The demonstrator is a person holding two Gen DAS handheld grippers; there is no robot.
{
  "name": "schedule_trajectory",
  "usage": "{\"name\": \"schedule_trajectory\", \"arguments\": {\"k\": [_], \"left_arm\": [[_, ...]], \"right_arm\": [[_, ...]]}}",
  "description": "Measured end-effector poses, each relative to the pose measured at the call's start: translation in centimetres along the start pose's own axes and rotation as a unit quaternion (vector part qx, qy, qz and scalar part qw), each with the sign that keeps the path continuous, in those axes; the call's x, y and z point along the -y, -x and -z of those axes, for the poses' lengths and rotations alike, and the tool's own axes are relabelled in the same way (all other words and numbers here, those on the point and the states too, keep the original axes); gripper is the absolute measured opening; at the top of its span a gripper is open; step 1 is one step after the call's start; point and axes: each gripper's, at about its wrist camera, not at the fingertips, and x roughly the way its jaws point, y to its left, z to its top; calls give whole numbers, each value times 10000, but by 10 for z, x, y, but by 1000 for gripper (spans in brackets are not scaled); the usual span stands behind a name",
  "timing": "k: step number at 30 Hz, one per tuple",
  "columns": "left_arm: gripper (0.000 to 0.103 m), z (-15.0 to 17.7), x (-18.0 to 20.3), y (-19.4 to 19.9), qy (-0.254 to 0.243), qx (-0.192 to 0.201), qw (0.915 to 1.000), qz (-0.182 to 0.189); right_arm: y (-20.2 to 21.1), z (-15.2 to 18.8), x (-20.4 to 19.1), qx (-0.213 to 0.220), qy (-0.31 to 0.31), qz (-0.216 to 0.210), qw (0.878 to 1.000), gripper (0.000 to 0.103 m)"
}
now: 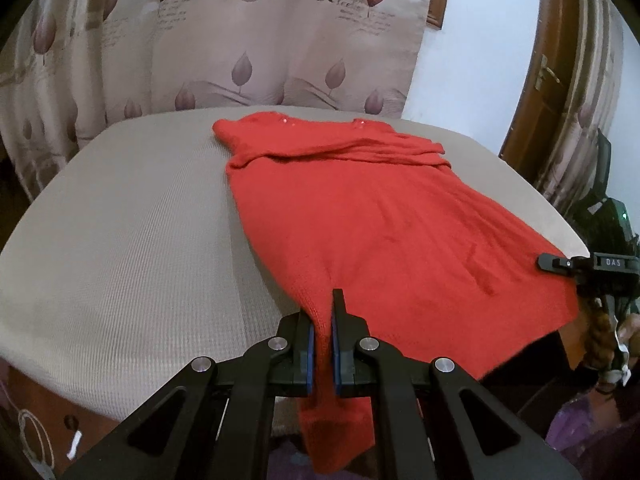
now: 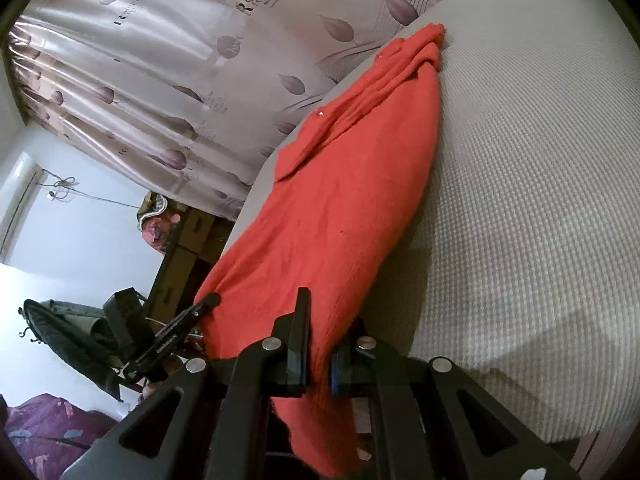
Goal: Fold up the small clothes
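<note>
Garment: a red knitted dress [image 1: 360, 216] lies flat along a beige padded surface [image 1: 132, 240], neckline end far from the cameras, hem end hanging over the near edge.
Upper part: a sleeve or flap lies folded across the chest below two small shiny buttons.
Left gripper [image 1: 323, 340]: its jaws are closed on a bunched bit of the hem at the near left corner; red knit fills the gap between the blue pads and trails down below them.
Right gripper [image 2: 320, 356]: its jaws pinch the hem too, with cloth squeezed between them and hanging beneath.
Handling: the knit looks soft, limp and fairly thick, probably light but stretchy; it should drape and sag from any held point, and an uneven pull could drag it out of shape.
Where to hold: the two hem corners seem the sensible grips, so that the bottom edge can be carried evenly toward the neckline.
Left wrist view only: the whole outline of the dress, the other gripper at the right hem edge, a wooden door [image 1: 532, 92] and the leaf-patterned curtain [image 1: 240, 40] behind.
Right wrist view only: the dress seen edge-on along its side, the wide bare stretch of padding beside it, a purple cloth [image 2: 52, 432] lower down, and clutter beyond the surface.
</note>
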Motion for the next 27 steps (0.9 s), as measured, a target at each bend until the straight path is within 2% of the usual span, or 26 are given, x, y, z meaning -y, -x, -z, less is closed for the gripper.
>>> {"name": "schedule_trajectory", "arguments": {"k": [5,11,18,27], "left_arm": [[6,-6,-4,3,92,-23,9999,124],[6,-37,-9,1,292,110,9988,374],[6,-86,-19,-16,584,333,9963,541],[6,-128,-30,-54,687,396,9957,474]], "right_arm": [[4,-4,-10,-27,35,-117,9999,6],[5,-34,-27,-2,160,-331,9993,7],[-7,-81,-39,-19,500,-180,9986,7],[-32,-140,-31,-53,618,55,9981,7]]}}
